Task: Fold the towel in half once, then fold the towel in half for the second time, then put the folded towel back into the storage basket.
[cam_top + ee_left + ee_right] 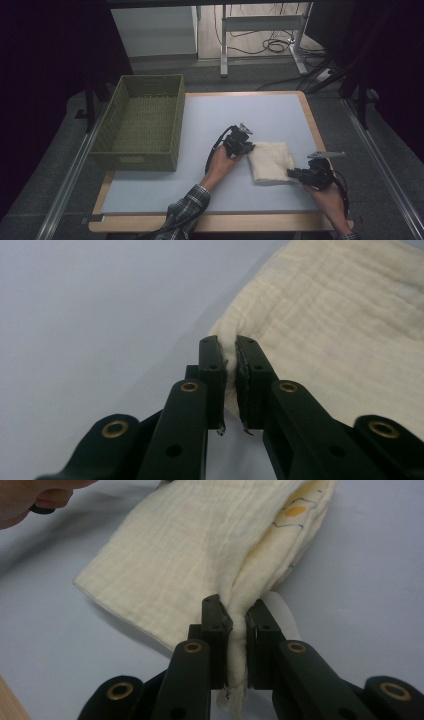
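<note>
A folded cream cloth (270, 161) lies on the pale tabletop (200, 190), right of centre and on the near half, well apart from the green basket (141, 121) at the left edge. Both tongs hold it. The left tongs (247, 146) are clamped on the cloth's far-left corner; in the left gripper view the jaws stand nearly together with a bunched bit of fabric (230, 347) squeezed between them. The right tongs (292, 173) are closed on the near-right corner, and the right gripper view shows a thick fold of cloth (239, 625) pinched between the jaws, with several layers and a printed inner side (295, 511) showing at the open edge.

Gripping two opposite corners probably keeps the folded layers together and gives control of the whole piece, so it can be lifted flat or folded again without sagging open. The right grip takes all the layers at once, which seems meant to stop them sliding apart. The left grip bites only the very corner, so it may slip if the cloth is pulled hard. The basket stands open and looks like the likely place for the cloth.
</note>
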The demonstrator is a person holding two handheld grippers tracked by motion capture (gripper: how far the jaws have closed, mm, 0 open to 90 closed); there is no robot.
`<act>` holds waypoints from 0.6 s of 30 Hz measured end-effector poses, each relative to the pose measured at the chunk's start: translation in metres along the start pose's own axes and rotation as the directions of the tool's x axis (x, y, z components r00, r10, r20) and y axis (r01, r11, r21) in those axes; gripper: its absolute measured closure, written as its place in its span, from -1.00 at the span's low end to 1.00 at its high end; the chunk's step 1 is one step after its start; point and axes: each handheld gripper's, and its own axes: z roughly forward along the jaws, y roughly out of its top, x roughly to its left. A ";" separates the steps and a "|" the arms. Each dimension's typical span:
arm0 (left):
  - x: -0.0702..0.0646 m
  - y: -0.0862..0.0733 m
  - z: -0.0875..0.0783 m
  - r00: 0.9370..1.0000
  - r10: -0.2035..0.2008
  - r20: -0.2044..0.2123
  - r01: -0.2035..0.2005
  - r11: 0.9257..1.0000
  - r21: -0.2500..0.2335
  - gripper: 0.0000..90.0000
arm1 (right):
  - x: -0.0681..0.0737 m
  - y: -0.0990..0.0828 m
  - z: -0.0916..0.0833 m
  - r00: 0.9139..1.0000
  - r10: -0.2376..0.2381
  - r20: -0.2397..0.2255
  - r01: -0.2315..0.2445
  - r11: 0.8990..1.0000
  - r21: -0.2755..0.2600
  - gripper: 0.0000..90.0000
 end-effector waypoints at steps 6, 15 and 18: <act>0.005 0.000 -0.010 1.000 -0.002 -0.019 0.002 1.000 -0.002 0.84 | 0.005 0.007 0.000 1.000 -0.010 -0.022 0.010 1.000 -0.014 0.81; 0.014 -0.001 -0.029 0.999 -0.023 -0.040 0.023 1.000 -0.017 0.84 | 0.017 0.021 0.004 0.998 -0.043 -0.043 0.042 0.999 -0.021 0.81; 0.016 -0.001 -0.034 0.999 -0.023 -0.047 0.022 1.000 -0.021 0.84 | 0.021 0.024 0.006 0.998 -0.049 -0.049 0.048 0.999 -0.024 0.81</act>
